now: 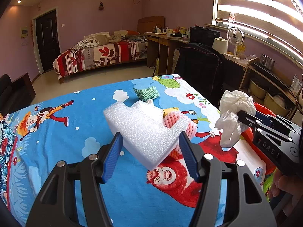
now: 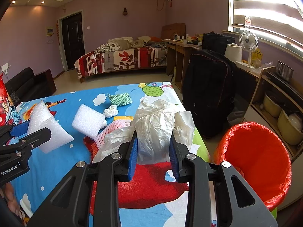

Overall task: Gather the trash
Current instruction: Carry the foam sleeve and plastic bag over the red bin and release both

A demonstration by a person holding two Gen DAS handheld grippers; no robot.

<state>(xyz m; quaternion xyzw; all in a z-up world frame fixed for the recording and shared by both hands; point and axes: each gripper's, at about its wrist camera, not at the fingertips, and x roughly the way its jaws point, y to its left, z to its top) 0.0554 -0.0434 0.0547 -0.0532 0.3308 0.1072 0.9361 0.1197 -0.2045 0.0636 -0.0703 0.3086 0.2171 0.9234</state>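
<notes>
My left gripper (image 1: 150,143) is shut on a white foam block (image 1: 144,130) and holds it above the cartoon-print table (image 1: 56,141). The block also shows in the right wrist view (image 2: 47,130). My right gripper (image 2: 153,147) is shut on a crumpled white plastic bag (image 2: 157,128), held above the table's right side; it also shows in the left wrist view (image 1: 233,117). A bin with a red liner (image 2: 259,160) stands just right of the table. On the table lie a pink foam net (image 2: 113,128), a second foam block (image 2: 88,120), a crumpled tissue (image 2: 111,111), a green zigzag cloth (image 2: 120,99) and a yellow item (image 2: 123,118).
A black bag (image 2: 208,92) leans on the desk beyond the table's right edge. Shelves with pots (image 2: 280,113) stand behind the bin. A bed (image 2: 121,58) and dark door (image 2: 73,39) are at the far side of the room. A dark sofa (image 2: 24,87) is at left.
</notes>
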